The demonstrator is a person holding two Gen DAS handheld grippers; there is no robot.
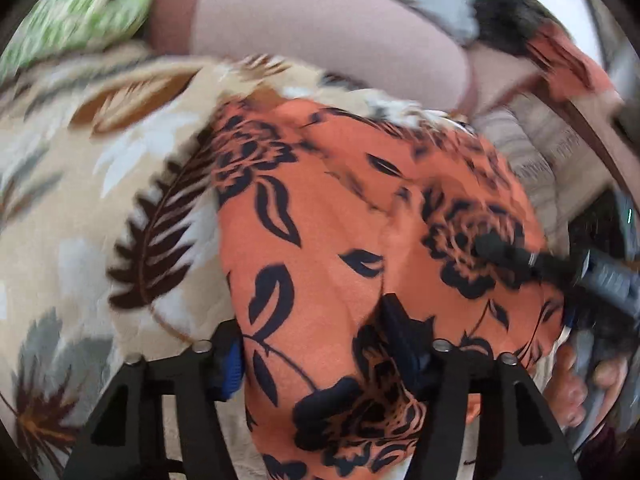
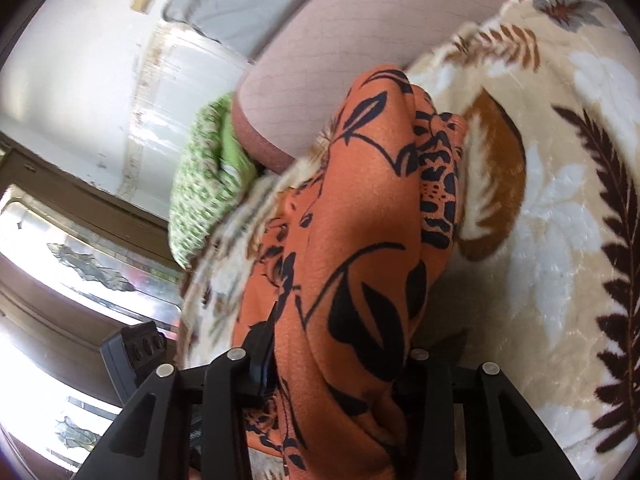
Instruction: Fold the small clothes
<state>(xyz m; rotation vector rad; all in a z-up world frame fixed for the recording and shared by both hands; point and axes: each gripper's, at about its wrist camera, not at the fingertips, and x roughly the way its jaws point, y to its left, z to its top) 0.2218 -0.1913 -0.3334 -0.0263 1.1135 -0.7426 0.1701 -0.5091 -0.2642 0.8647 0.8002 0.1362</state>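
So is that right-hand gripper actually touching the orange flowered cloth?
Touching. In the right wrist view the orange cloth runs bunched between the right gripper fingers, with the left pad pressed against it.

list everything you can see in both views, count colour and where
orange garment: one, orange with black flower print, bunched on the blanket, running between the fingers of both tools
blanket: one, cream with brown, grey and white leaves, spread under the garment
green cloth: one, green and white pattern, at the blanket's far edge
pink cushion: one, dusty pink, behind the blanket
grey cloth: one, grey, behind the cushion
window: one, brown frame, left in the right wrist view
bare toes: one foot, lower right in the left wrist view
left tool: black, blue pads, garment between its fingers
right tool: black, garment between its fingers
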